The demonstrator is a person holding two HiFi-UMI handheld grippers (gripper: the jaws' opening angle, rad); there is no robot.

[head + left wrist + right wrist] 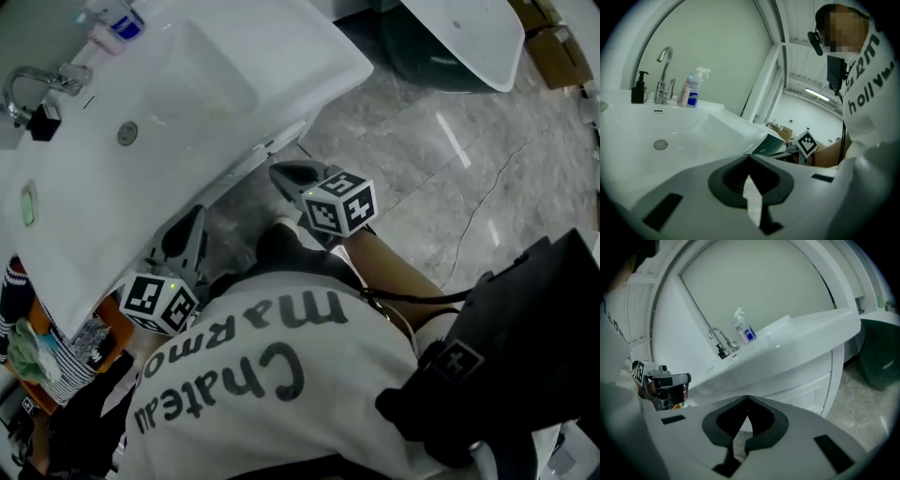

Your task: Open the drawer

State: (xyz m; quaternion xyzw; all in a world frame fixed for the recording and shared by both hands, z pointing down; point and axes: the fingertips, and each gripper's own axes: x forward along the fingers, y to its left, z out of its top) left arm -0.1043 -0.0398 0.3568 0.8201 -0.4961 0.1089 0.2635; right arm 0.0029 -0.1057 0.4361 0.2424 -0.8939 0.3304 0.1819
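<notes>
Drawer front [806, 392] sits closed under the white basin [797, 343], centre-right of the right gripper view. My right gripper [746, 401] and left gripper [750, 158] are both pinched together and empty, angled low, presumably to reach beneath the rim.

White sink [187, 103], faucet [28, 86] at far side; left gripper [192, 225], right gripper [281, 173] near its front edge; marble floor [450, 159] beyond.
</notes>
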